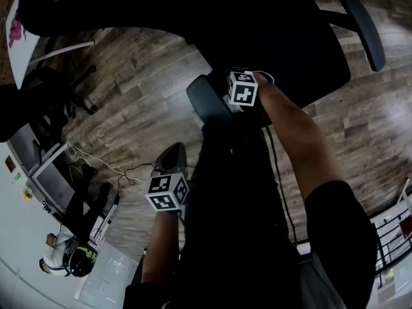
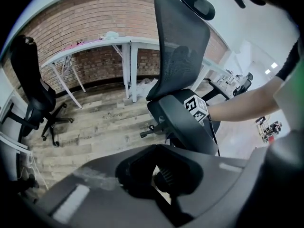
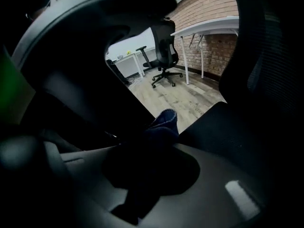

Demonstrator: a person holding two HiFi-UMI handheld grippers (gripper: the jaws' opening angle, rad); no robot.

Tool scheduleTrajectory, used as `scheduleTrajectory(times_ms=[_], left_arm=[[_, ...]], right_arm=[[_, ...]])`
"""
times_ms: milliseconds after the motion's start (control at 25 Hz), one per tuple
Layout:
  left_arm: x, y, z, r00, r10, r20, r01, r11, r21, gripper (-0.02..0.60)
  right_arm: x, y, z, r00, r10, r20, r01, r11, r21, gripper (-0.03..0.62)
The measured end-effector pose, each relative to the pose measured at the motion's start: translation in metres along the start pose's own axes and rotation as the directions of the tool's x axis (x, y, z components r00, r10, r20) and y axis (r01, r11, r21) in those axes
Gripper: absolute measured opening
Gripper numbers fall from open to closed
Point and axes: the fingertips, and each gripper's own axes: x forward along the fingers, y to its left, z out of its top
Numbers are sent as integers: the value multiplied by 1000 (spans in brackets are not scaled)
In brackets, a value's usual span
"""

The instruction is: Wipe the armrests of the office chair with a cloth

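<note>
The right claw (image 1: 243, 90) pinches the dark cloth (image 3: 164, 122) at the armrest (image 1: 205, 102), the left claw (image 1: 168, 192) sits pressed together, empty, near that armrest, so wiping looks under way and the next stroke wants firm pressure along it.

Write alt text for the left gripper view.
A black mesh office chair stands on a wood floor; a person's arm holds the right gripper at its near armrest. Behind are a brick wall, a white desk and a second black chair.
</note>
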Motion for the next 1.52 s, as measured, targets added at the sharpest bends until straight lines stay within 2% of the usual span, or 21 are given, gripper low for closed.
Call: scheduleTrajectory(times_ms=[160, 320, 400, 560, 640, 760, 920, 1040, 1200, 1280, 1400, 1520], left_arm=[[-1, 6, -7, 1000, 3, -4, -3, 1000, -23, 5], [-5, 5, -4, 1000, 0, 5, 0, 1000, -22, 5], [-8, 3, 1, 1000, -3, 17, 3, 1000, -15, 5], [-13, -3, 15, 999, -9, 46, 9, 1000, 0, 5], [-19, -9, 23, 998, -15, 59, 14, 1000, 20, 5], [-27, -17, 38, 996, -19, 91, 16, 999, 32, 5], [-36, -22, 61, 988, -27, 149, 22, 999, 38, 5], [-44, -20, 71, 982, -25, 186, 18, 999, 36, 5], [-53, -9, 79, 972, -9, 236, 4, 1000, 18, 5], [-56, -4, 77, 967, -3, 255, 2, 1000, 3, 5], [-56, 7, 74, 968, -7, 252, 14, 999, -29, 5], [-53, 13, 71, 968, -29, 251, 38, 999, -32, 5]], right_arm=[[7, -9, -5, 1000, 3, -14, -3, 1000, 16, 78], [0, -6, 7, 1000, -27, -8, 27, 1000, 14, 75], [-6, -1, 8, 1000, -28, 2, 28, 998, 50, 74], [-28, 21, 14, 992, 54, 110, -78, 973, 218, 74], [-43, 30, 22, 983, 74, 170, -116, 959, 257, 74], [-66, 33, 34, 973, 31, 227, -102, 946, 309, 75], [-93, 24, 31, 974, -108, 201, 23, 923, 385, 77], [-120, 29, 36, 955, -198, 220, 98, 913, 397, 77], [-159, 42, 65, 920, -263, 291, 147, 919, 365, 77], [-175, 53, 82, 898, -277, 341, 140, 916, 376, 77], [-190, 73, 112, 858, -278, 432, 85, 906, 415, 78], [-193, 94, 137, 825, -296, 481, 61, 893, 445, 78]])
